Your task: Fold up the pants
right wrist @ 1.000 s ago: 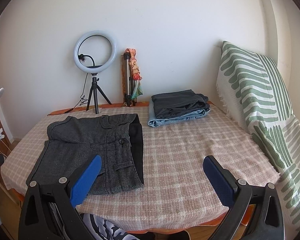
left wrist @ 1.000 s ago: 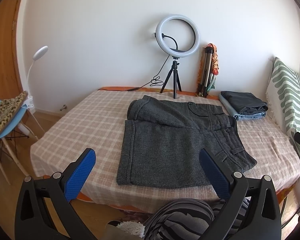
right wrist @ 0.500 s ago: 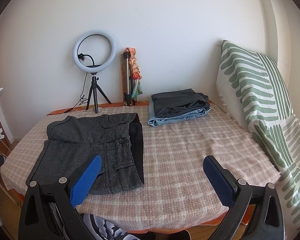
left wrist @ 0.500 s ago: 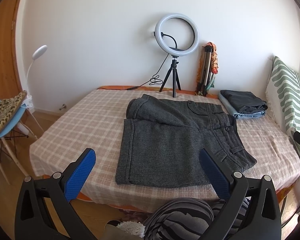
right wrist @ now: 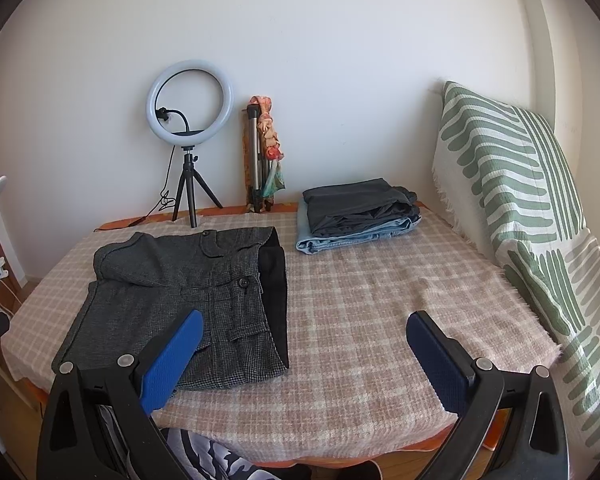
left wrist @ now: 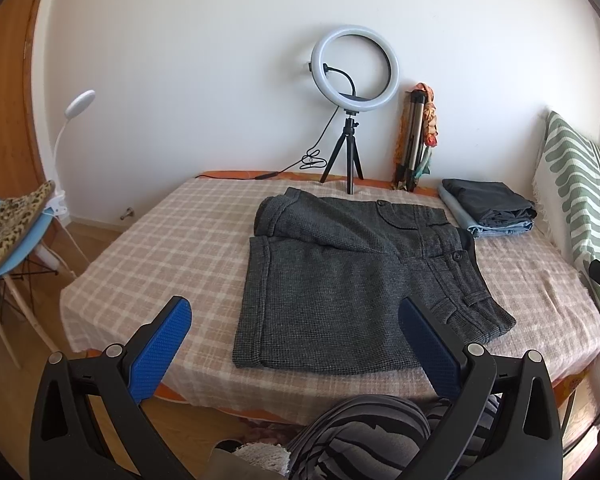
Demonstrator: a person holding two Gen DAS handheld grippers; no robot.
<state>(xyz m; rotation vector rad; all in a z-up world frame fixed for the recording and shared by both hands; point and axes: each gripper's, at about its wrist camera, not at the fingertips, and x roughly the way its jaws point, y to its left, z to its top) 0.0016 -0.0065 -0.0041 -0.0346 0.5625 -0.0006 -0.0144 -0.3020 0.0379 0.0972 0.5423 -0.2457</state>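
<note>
Dark grey checked pants lie on the plaid-covered bed, partly folded, one leg lying across the other, waistband with black lining to the right. They also show in the right wrist view at the left. My left gripper is open and empty, held back from the bed's near edge in front of the pants. My right gripper is open and empty, held above the near edge, right of the pants.
A stack of folded clothes sits at the back right of the bed. A ring light on a tripod and a folded tripod stand by the wall. A striped pillow leans at the right. A blue chair stands at the left.
Both views have shifted only slightly. The pants and both open grippers stay as they were.
</note>
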